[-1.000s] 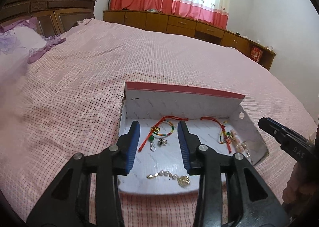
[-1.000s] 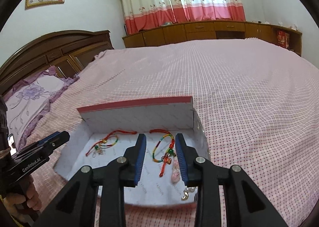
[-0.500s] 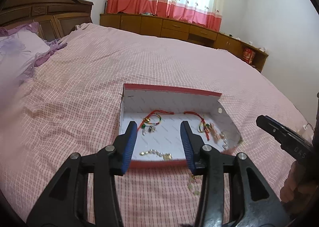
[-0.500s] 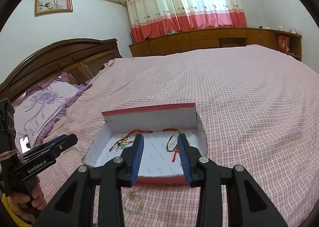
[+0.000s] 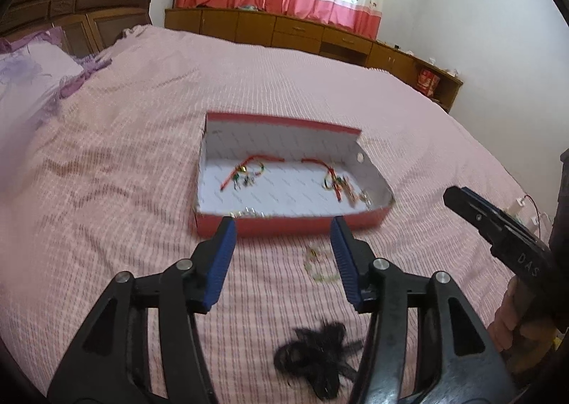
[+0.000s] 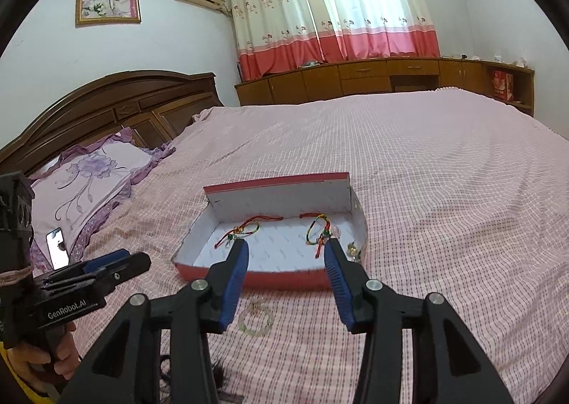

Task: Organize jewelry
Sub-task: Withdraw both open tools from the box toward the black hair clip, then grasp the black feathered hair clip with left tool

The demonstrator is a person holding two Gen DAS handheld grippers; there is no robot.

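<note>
Pink checked bedspread (image 6: 444, 190) fills both your views, and the shallow red box (image 5: 284, 224) with its white lining lies open on it, its lid standing up at the far side. Inside, toward the back wall, you can see two red-cord bracelets: the left bracelet (image 6: 239, 230) with small charms, and the right bracelet (image 6: 317, 230) with a multicoloured loop. Small pale and gold pieces (image 5: 357, 196) lie in the box's right-hand corner, too blurred to name, and a beaded piece (image 5: 249, 214) peeks over the near wall.

Your left gripper (image 5: 282, 263) and your right gripper (image 6: 286, 281) both sit short of the box's near wall, over the bedspread. Each pair of blue-padded jaws has just been opening and stands apart with nothing clamped between the pads.

A pale beaded bracelet (image 6: 256, 319) lies loose on the bedspread just in front of the box, between your right gripper's fingers but untouched; in the left view it lies beside the right-hand finger. A black tuft, perhaps a hair tie (image 5: 316, 357), rests nearer to you. A phone (image 6: 57, 247) lies by the purple floral pillow (image 6: 89, 183).
</note>
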